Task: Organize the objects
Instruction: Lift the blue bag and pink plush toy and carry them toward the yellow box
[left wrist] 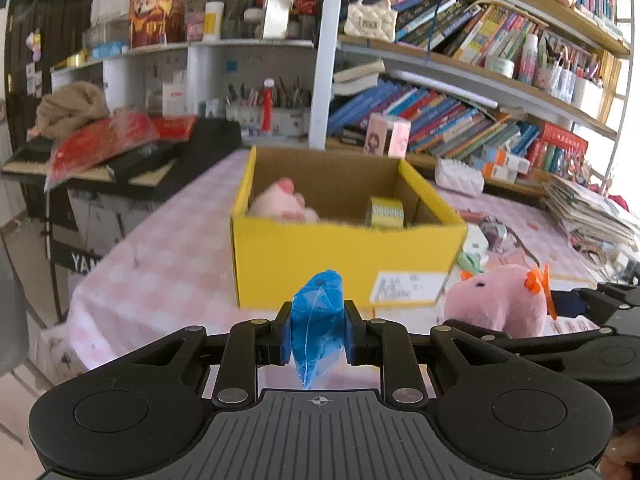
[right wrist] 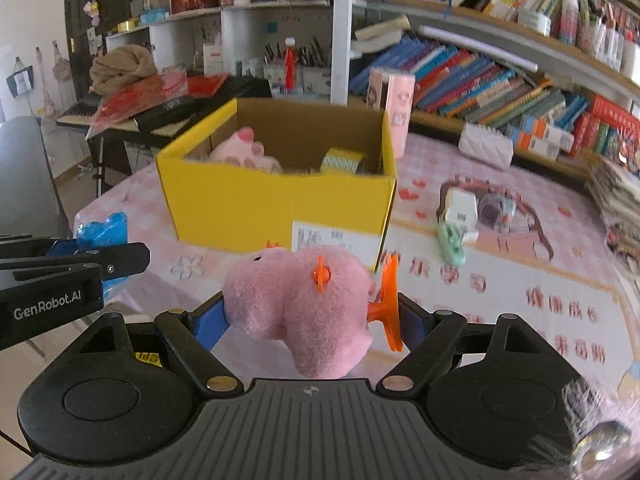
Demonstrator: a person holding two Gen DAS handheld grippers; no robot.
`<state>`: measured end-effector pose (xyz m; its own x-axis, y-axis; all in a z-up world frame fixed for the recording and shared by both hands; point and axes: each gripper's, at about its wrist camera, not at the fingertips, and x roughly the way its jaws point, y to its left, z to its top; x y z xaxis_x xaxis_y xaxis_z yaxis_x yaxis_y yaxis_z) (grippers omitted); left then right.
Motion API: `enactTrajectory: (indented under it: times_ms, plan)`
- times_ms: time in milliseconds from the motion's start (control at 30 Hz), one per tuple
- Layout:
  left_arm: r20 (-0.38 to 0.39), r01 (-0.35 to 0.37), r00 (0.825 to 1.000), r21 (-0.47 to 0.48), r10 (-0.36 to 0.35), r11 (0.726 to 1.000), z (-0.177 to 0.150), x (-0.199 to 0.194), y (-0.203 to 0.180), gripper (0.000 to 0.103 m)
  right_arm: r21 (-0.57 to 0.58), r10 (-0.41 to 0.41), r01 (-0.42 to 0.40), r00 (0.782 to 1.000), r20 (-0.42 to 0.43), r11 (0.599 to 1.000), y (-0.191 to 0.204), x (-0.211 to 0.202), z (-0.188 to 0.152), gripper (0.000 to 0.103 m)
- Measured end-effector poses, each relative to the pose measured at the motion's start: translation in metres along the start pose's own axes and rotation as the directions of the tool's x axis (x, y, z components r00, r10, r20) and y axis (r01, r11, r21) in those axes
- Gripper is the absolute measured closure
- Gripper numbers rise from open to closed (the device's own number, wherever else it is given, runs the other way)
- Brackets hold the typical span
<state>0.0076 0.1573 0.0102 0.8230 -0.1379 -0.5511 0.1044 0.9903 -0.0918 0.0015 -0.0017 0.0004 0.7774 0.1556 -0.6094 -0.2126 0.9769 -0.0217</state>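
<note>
— Two things sit in the box point(right wrist: 280, 208) already. What are we carrying?
— Left jaws clench a blue bag point(left wrist: 318, 320); right jaws grasp a pink plush point(right wrist: 304, 308), both short of it.
— Clutter point(right wrist: 472, 216) remains on the worktop point(right wrist: 500, 300).

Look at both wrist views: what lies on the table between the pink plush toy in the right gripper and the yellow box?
Nothing: between the pink plush toy and the yellow box, the right wrist view shows only bare pink tablecloth.
</note>
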Motion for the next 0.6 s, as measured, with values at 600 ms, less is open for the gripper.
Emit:
enactTrajectory:
  times_ms: [600]
  plan:
    - [0.074,-0.088,0.993,0.001,0.088,0.996,0.07,0.067,0.01,0.081,-0.046,0.028,-0.022,0.99,0.137,0.999,-0.026,0.067,0.101,0.02]
